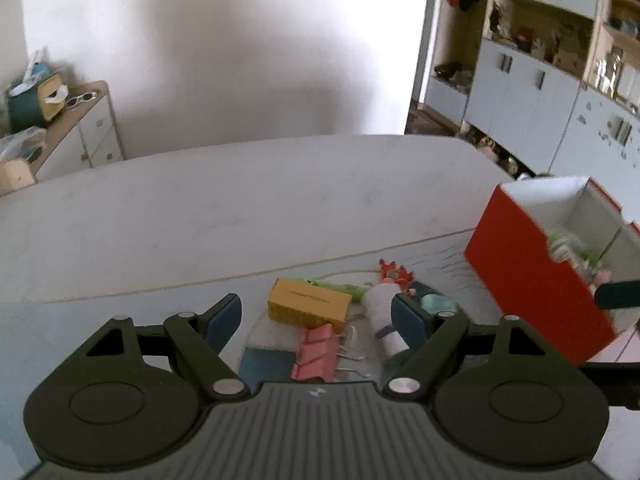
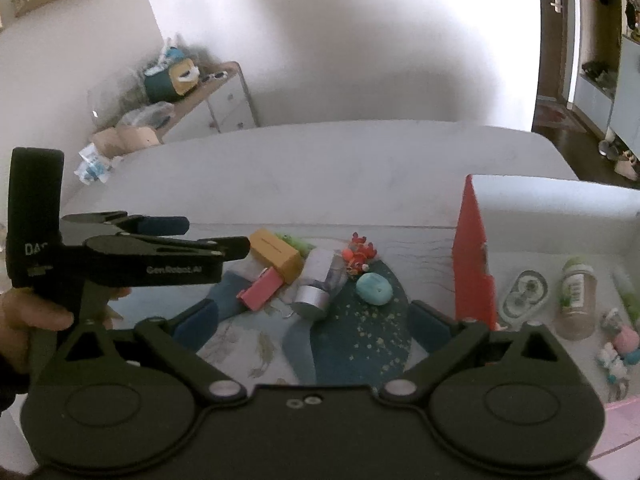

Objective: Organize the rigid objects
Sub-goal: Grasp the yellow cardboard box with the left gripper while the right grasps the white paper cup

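Observation:
A small pile lies on the table mat: a yellow box (image 1: 308, 304) (image 2: 276, 254), a pink binder clip (image 1: 314, 354) (image 2: 262, 288), a white and silver tube (image 1: 384, 320) (image 2: 316, 286), a red crab toy (image 1: 394, 272) (image 2: 360, 254), a teal oval piece (image 2: 374, 288) and a green item (image 1: 344, 286). My left gripper (image 1: 316, 316) is open and empty, hovering just before the pile; it also shows from the side in the right wrist view (image 2: 216, 236). My right gripper (image 2: 316, 322) is open and empty, nearer than the pile. A red box (image 1: 536, 280) (image 2: 472, 256) at the right holds several items.
In the red box lie a tape dispenser (image 2: 524, 294), a clear bottle (image 2: 576, 300) and small figures (image 2: 620, 348). A patterned mat (image 2: 360, 340) lies under the pile. The pale table (image 1: 240, 200) stretches beyond. A dresser (image 1: 80, 136) and cabinets (image 1: 532, 92) stand behind.

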Motion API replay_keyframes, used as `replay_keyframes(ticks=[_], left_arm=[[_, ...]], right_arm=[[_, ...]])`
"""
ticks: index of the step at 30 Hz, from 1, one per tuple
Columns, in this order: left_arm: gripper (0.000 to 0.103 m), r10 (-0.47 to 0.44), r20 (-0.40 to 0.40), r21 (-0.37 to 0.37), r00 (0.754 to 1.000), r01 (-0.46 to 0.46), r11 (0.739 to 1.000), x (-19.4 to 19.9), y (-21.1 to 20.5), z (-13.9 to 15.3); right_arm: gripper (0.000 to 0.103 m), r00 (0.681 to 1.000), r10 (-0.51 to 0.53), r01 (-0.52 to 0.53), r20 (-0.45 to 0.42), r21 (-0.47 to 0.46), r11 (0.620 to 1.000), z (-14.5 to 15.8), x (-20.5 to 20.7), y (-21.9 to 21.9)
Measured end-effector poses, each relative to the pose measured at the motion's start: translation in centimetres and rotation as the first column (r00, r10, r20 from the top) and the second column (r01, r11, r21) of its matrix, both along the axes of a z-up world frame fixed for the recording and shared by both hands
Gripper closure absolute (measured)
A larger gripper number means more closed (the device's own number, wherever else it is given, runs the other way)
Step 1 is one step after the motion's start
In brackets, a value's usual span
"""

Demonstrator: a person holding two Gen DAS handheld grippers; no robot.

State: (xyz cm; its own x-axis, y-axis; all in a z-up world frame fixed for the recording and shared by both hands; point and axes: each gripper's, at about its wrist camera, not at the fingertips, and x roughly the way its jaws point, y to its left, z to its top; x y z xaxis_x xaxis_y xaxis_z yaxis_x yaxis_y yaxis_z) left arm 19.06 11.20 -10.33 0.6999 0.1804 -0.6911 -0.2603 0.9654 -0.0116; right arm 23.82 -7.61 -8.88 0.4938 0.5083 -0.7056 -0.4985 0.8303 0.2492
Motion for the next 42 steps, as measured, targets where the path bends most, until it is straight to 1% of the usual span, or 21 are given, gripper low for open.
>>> replay_keyframes(ticks=[2,6,11,13,18,21,23,28,31,33,35,38,41,42], left_arm=[[0.021,-0.014,-0.011,0.011,1.000,0.015,1.000,0.8,0.5,-0.8],[0.021,-0.056,-0.039,0.004,0.998,0.056,0.998,2.2,1.4,-2.5],[0.021,-0.103,-0.084,-0.016,0.991,0.102,0.995,4.2,2.4,-4.2],[0.021,-0.123,-0.102,-0.023,0.987,0.121,0.992,4.9,2.8,-4.8],[0.021,-0.151,-0.131,-0.010,0.980,0.151,0.988,6.5,3.0,-5.8],[0.021,-0.163,-0.136,-0.021,0.977,0.162,0.987,7.0,3.1,-6.2],[0.021,-0.170,-0.139,-0.024,0.976,0.168,0.985,7.3,3.2,-6.4],[0.021,-0.151,-0.152,-0.026,0.977,0.148,0.989,7.9,3.4,-7.4],[0.021,-0.149,-0.145,-0.035,0.978,0.145,0.989,8.0,3.7,-7.8],[0.021,-0.152,-0.138,-0.035,0.979,0.148,0.988,8.0,3.7,-7.9],[0.021,-0.154,-0.136,-0.037,0.979,0.150,0.988,8.0,3.7,-8.2],[0.021,-0.151,-0.130,-0.049,0.980,0.145,0.988,7.9,3.9,-8.3],[0.032,-0.161,-0.118,-0.050,0.980,0.157,0.986,7.8,3.7,-8.3],[0.032,-0.159,-0.116,-0.044,0.980,0.155,0.987,7.8,3.7,-8.3]], right_arm=[[0.004,1.000,-0.004,0.004,-0.007,-0.016,1.000,-0.6,0.7,0.9],[0.008,1.000,0.000,-0.001,-0.021,-0.045,0.999,-1.8,2.0,2.3],[0.019,0.999,0.013,-0.017,-0.039,-0.088,0.996,-3.7,3.2,4.1],[0.021,0.999,0.010,-0.015,-0.048,-0.097,0.995,-4.3,3.8,4.6],[0.027,0.998,0.008,-0.014,-0.055,-0.118,0.993,-5.4,4.8,5.7],[0.032,0.998,0.008,-0.015,-0.058,-0.132,0.991,-6.0,5.3,6.3],[0.038,0.998,0.012,-0.021,-0.059,-0.142,0.990,-6.5,5.4,6.7],[0.045,0.998,0.022,-0.031,-0.057,-0.164,0.986,-7.3,6.0,7.6],[0.051,0.998,0.026,-0.036,-0.061,-0.169,0.985,-7.7,6.3,7.9],[0.053,0.998,0.027,-0.037,-0.061,-0.177,0.983,-8.0,6.3,8.1],[0.058,0.997,0.030,-0.041,-0.066,-0.172,0.984,-8.3,6.4,8.1],[0.062,0.998,0.028,-0.039,-0.063,-0.176,0.984,-8.5,6.5,8.3],[0.062,0.998,0.025,-0.035,-0.066,-0.168,0.985,-8.5,6.6,8.2],[0.062,0.997,0.022,-0.033,-0.069,-0.164,0.986,-8.5,6.6,8.1]])
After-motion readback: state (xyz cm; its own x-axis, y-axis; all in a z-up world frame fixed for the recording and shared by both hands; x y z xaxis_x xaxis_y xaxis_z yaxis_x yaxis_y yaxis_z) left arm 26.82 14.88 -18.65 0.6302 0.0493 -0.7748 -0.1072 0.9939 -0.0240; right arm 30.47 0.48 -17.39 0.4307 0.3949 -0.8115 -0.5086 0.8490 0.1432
